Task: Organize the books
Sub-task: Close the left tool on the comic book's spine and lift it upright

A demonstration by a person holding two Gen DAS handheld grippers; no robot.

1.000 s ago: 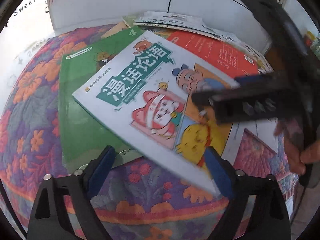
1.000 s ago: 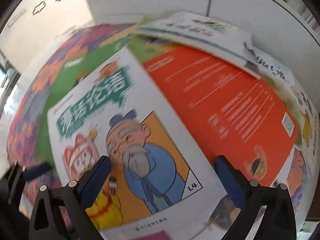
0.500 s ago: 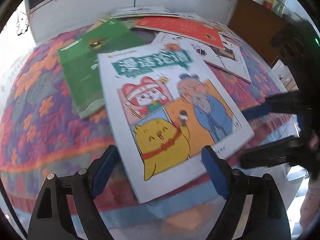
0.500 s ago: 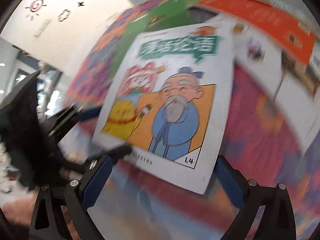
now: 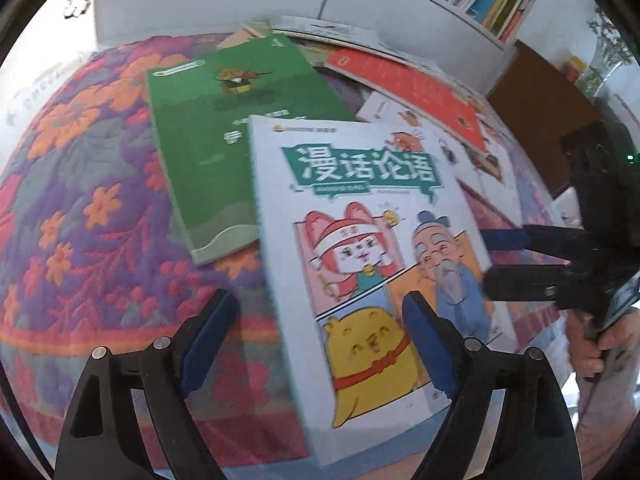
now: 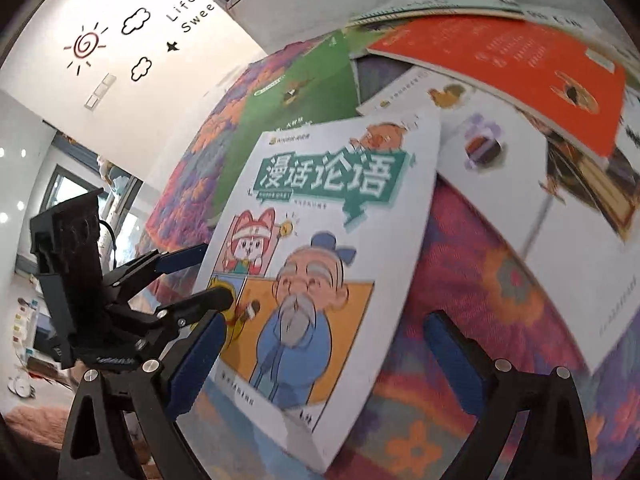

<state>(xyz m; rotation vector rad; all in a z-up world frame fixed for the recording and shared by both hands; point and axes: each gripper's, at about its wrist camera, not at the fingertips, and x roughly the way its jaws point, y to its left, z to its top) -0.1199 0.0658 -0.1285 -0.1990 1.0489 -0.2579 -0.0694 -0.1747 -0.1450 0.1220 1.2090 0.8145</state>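
White comic book (image 5: 360, 248) has swung round since a second ago, now cover squared toward the table's near edge, overlapping green book (image 5: 224, 152) at 10 o'clock. Left gripper (image 5: 320, 332) open, straddling its lower left corner, no grip. Right gripper (image 6: 324, 356) open at its right edge. Probably being aligned for pickup.
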